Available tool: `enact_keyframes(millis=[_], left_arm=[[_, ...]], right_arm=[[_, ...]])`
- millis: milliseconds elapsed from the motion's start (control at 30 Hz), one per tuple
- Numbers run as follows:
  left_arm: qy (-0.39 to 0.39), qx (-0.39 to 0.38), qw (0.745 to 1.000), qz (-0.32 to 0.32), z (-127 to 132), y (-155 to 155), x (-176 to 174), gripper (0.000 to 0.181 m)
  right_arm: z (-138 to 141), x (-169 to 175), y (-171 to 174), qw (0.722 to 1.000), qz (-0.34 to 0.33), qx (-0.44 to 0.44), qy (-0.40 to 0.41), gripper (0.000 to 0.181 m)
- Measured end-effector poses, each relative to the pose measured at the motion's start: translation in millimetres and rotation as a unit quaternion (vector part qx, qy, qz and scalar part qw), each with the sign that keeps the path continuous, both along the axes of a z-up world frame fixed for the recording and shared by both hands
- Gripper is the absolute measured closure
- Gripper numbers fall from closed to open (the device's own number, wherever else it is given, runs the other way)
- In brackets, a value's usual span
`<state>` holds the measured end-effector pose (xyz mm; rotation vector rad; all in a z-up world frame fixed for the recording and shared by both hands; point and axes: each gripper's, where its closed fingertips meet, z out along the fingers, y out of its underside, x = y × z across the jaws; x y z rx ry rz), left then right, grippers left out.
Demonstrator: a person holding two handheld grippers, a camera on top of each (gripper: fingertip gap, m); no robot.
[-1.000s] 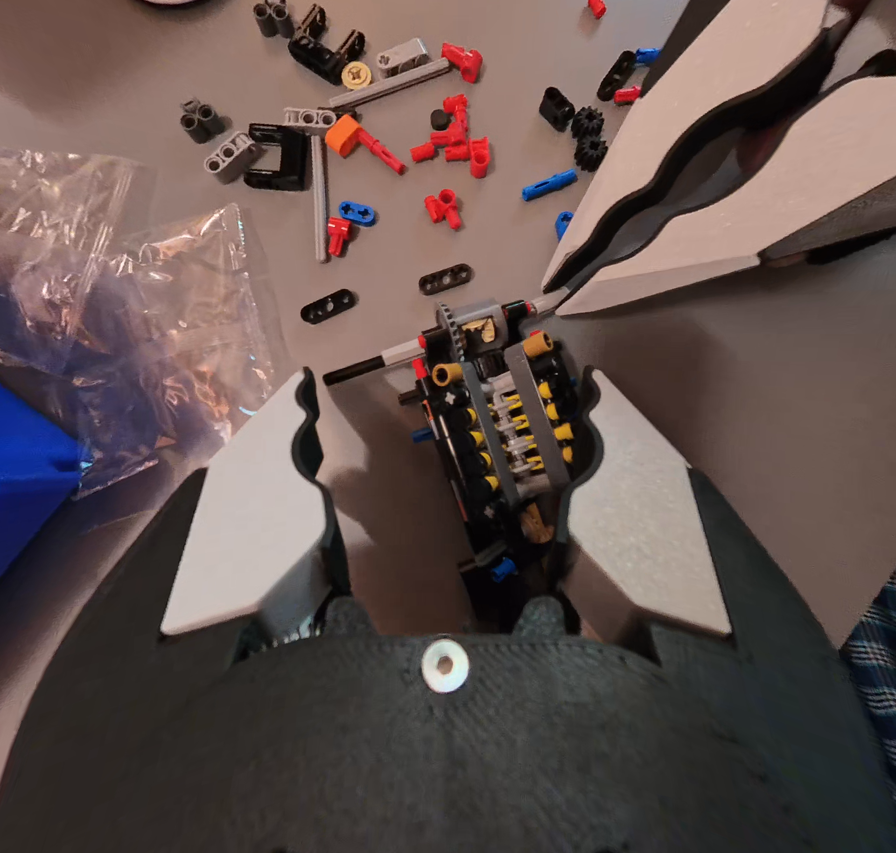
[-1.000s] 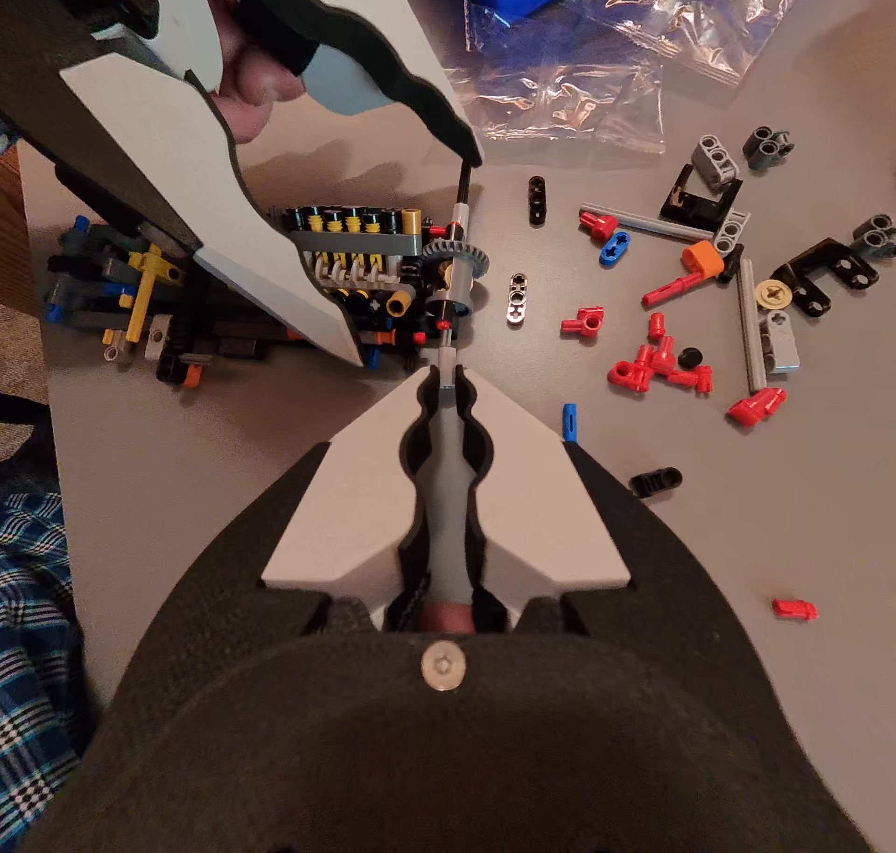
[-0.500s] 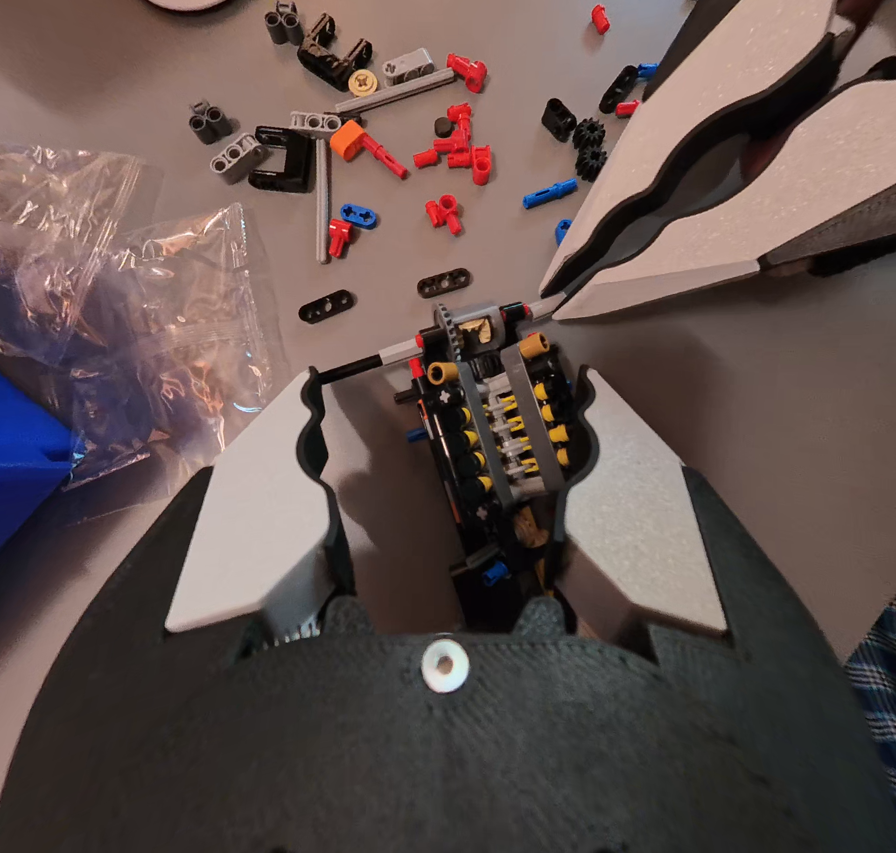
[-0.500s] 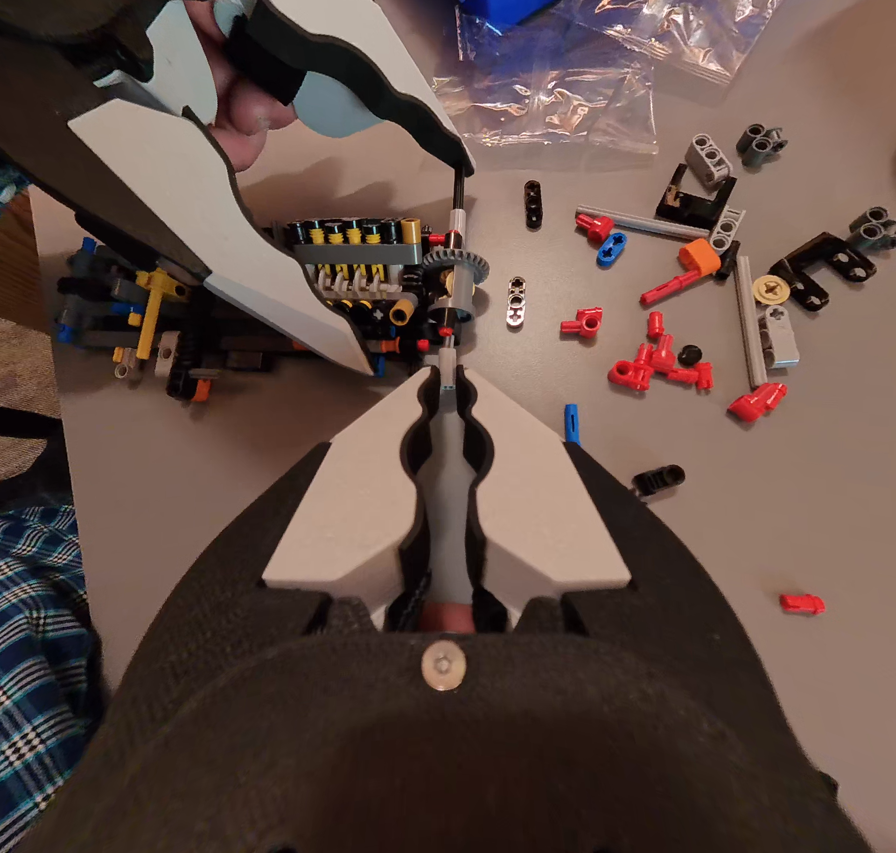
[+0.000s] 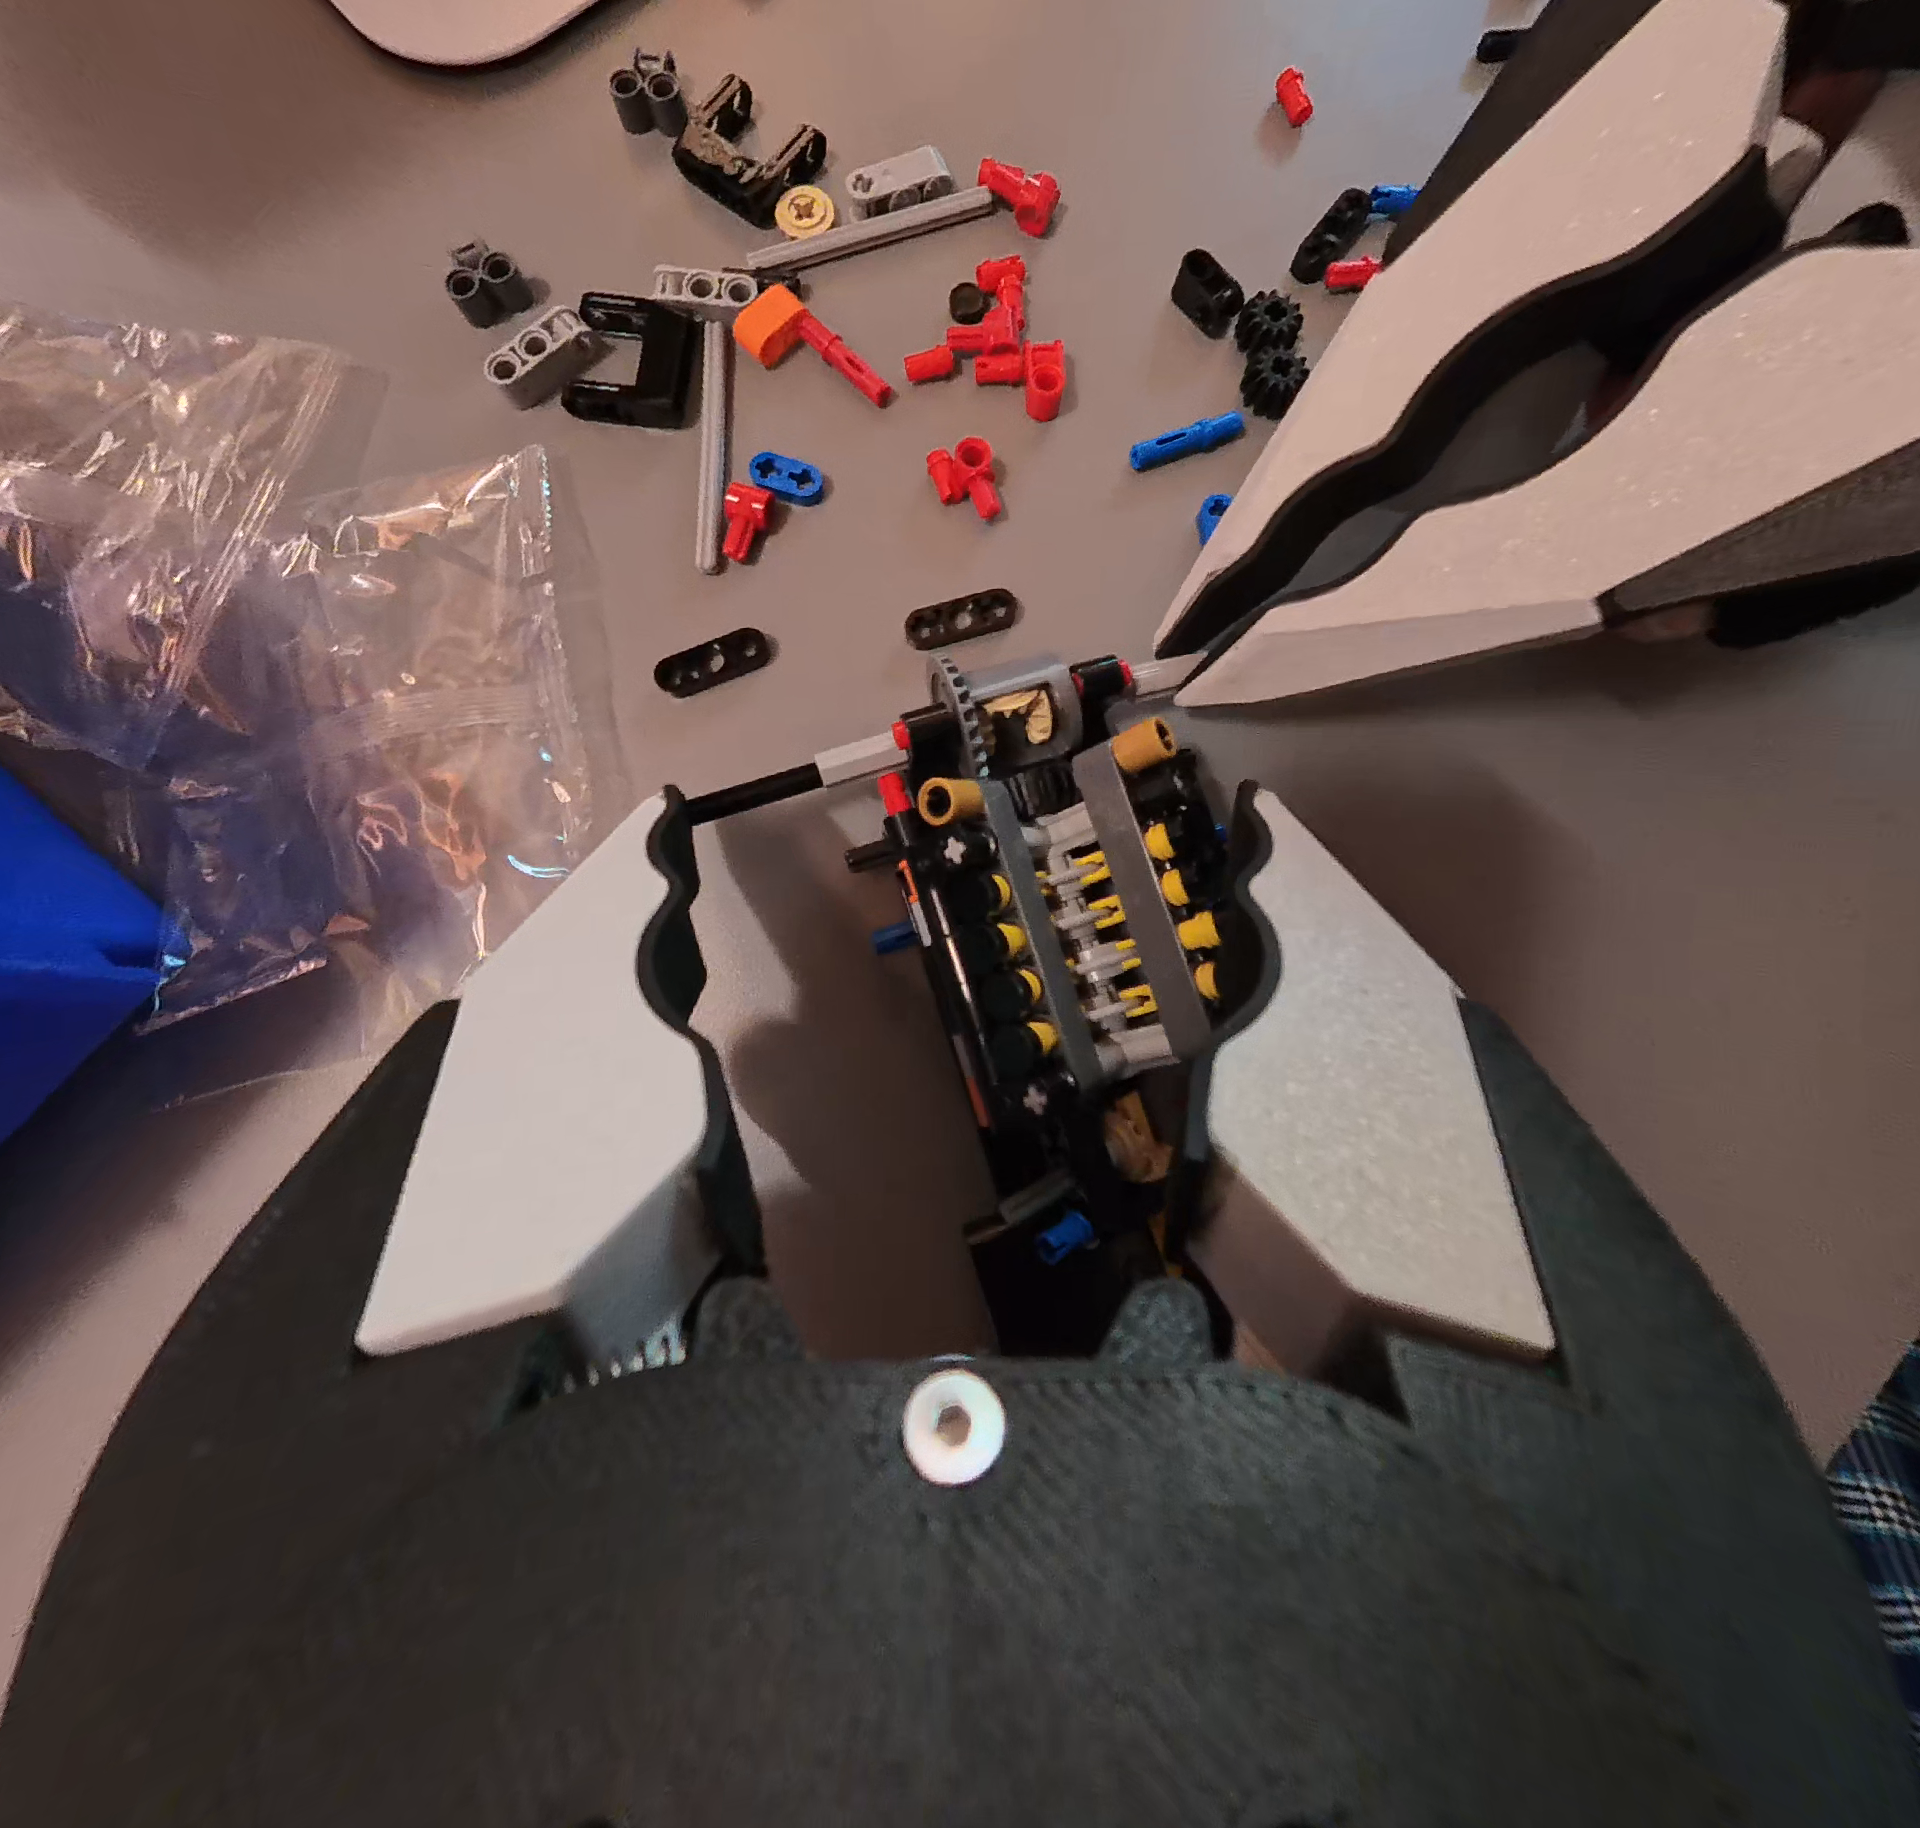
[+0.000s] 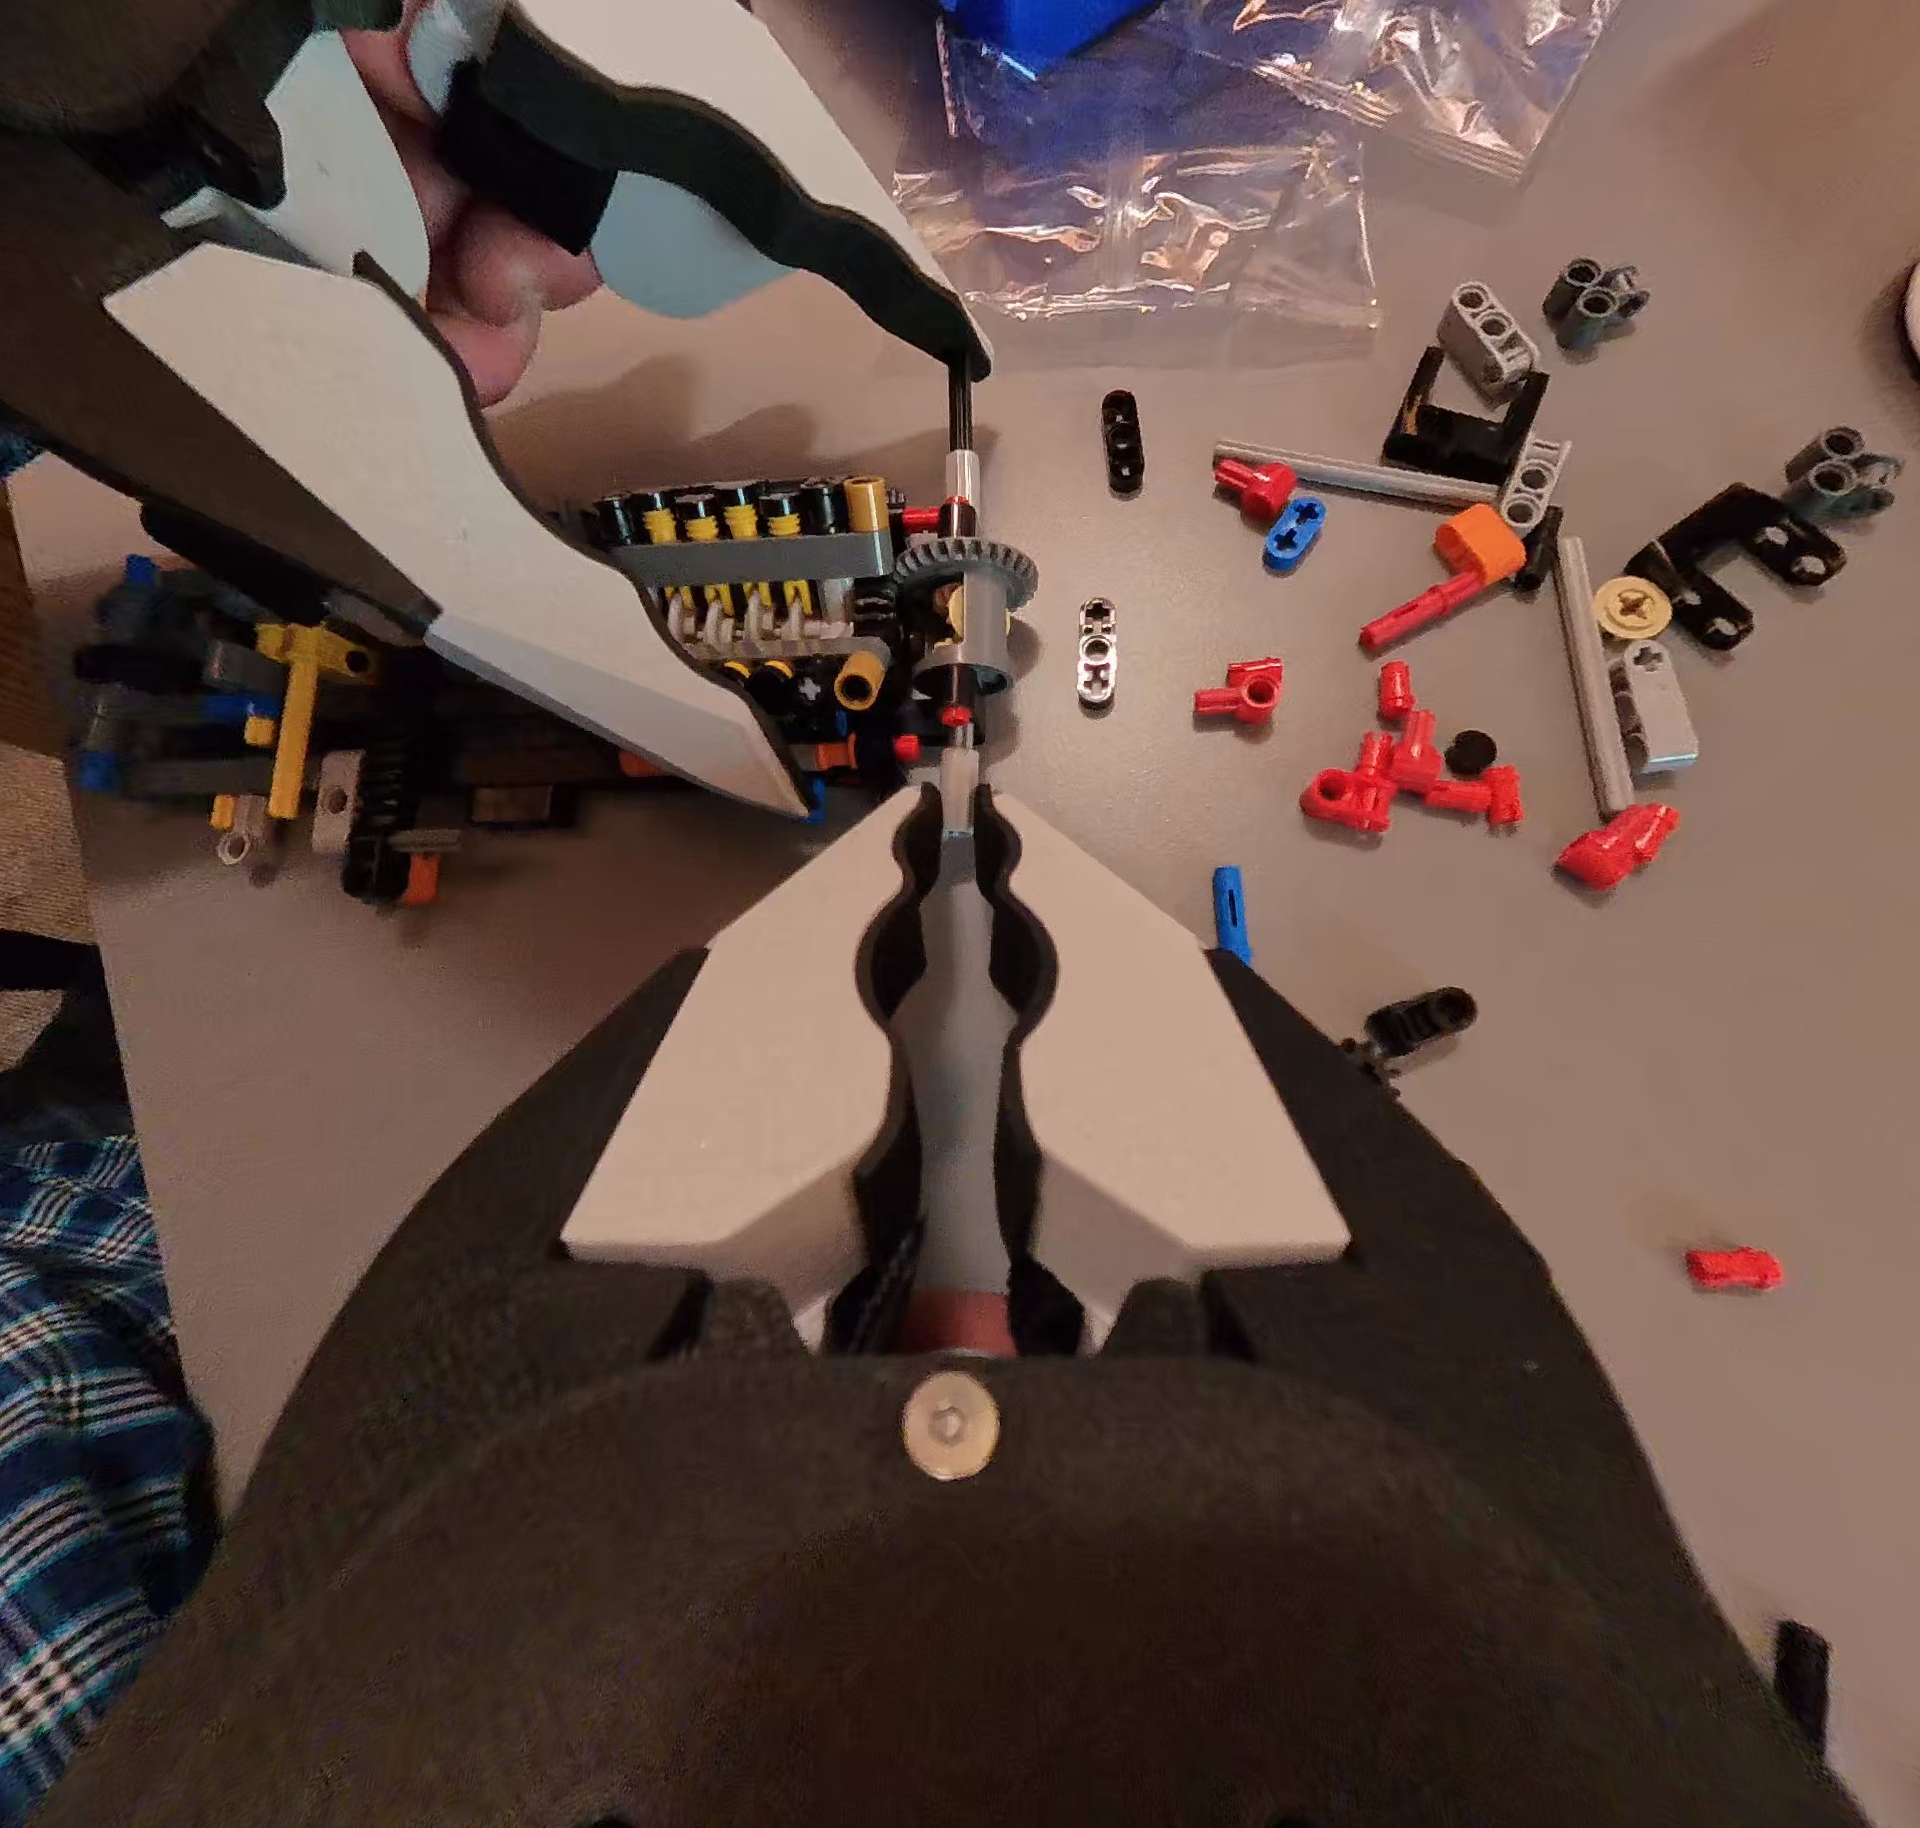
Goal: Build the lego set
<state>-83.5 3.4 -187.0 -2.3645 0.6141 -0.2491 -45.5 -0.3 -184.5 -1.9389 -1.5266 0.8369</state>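
Note:
A black, grey and yellow lego engine assembly [image 5: 1070, 905] lies on the table between the fingers of my open left gripper [image 5: 956, 822]. Its side rests against the right finger. A long axle [image 5: 748, 791] runs through the grey gear [image 5: 961, 708] at the assembly's front. The axle's black end touches my left fingertip [image 5: 670, 812]. My right gripper [image 6: 951, 802] is shut on the axle's light grey end [image 6: 956, 791]. It also shows in the left wrist view [image 5: 1179, 672]. The assembly [image 6: 748, 563] shows side-on in the right wrist view.
Loose red, black, grey and blue lego parts [image 5: 997, 344] lie scattered beyond the assembly. Clear plastic bags [image 5: 260, 635] and a blue box [image 5: 52, 947] sit to the left. A second built lego piece [image 6: 260, 718] lies near the table edge.
My left gripper has edged forward, and its left fingertip now touches the axle's black end. My right gripper stays shut on the grey end.

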Motion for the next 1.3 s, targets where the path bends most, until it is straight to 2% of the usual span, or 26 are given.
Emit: enact_keyframes(millis=[1067,1167,1300], left_arm=[[-0.01,0.007,1.0,0.007,-0.1,2.3,-1.2,0.081],[-0.016,0.004,1.0,0.007,-0.4,1.7,-0.9,0.082],[-0.015,0.004,1.0,0.005,0.1,1.0,2.2,0.082]], right_arm=[[1.4,-8.2,4.4,0.999,0.032,0.015,-0.002,0.179],[1.6,-5.9,3.2,0.999,0.045,0.015,-0.005,0.176],[8.7,7.4,9.8,0.998,0.05,0.03,-0.012,0.161]])
